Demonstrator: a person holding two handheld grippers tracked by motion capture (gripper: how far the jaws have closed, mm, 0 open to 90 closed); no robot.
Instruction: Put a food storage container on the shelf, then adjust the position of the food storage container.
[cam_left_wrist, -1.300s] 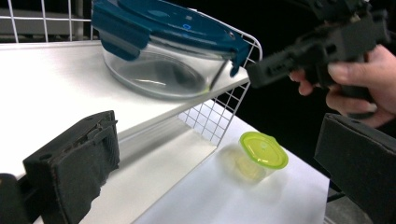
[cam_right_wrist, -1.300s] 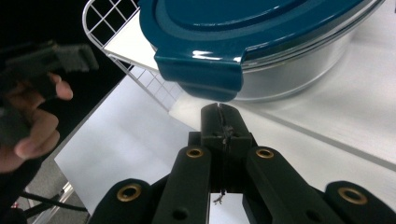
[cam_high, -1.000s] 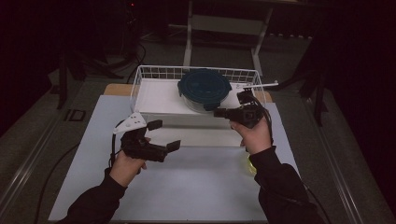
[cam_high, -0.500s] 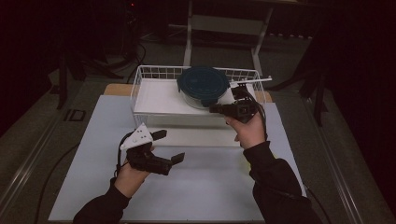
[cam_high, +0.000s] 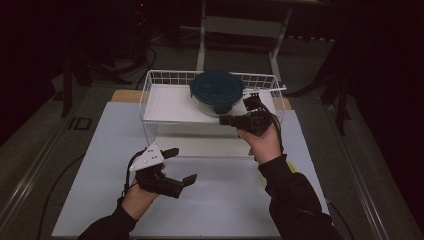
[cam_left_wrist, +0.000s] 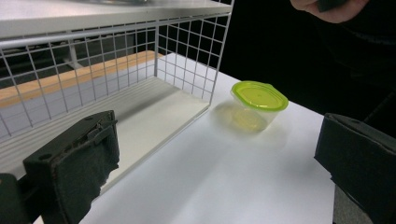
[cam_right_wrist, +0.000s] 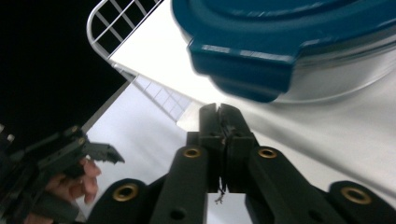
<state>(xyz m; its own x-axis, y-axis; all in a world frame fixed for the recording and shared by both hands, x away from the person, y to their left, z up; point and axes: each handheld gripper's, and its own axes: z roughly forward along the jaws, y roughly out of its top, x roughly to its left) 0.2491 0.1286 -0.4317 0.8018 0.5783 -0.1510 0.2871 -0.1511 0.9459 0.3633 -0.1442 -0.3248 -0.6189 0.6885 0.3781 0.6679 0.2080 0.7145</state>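
Note:
A round clear container with a dark teal lid (cam_high: 216, 89) stands on the top shelf of a white wire rack (cam_high: 150, 92). My right gripper (cam_high: 224, 120) is shut and empty, its tips just in front of and below that container's lid tab (cam_right_wrist: 243, 74); the shut jaws (cam_right_wrist: 218, 109) do not touch it. Nearer the person, my left gripper (cam_high: 182, 165) hovers over the white table with jaws wide open, nothing between them. Its own view (cam_left_wrist: 219, 154) looks at a small clear tub with a lime green lid (cam_left_wrist: 258, 100) on the table beside the rack's corner.
The rack's lower level (cam_left_wrist: 140, 109) is a bare white shelf behind wire mesh. A white mat (cam_high: 230, 200) covers the table in front of the rack. The right forearm (cam_high: 287, 190) crosses the table's right side, with a sliver of the green tub (cam_high: 292, 167) beside it.
My left gripper has drawn back toward the person and lower on the table, still open. The right gripper edged slightly left toward the teal-lidded container, staying shut.

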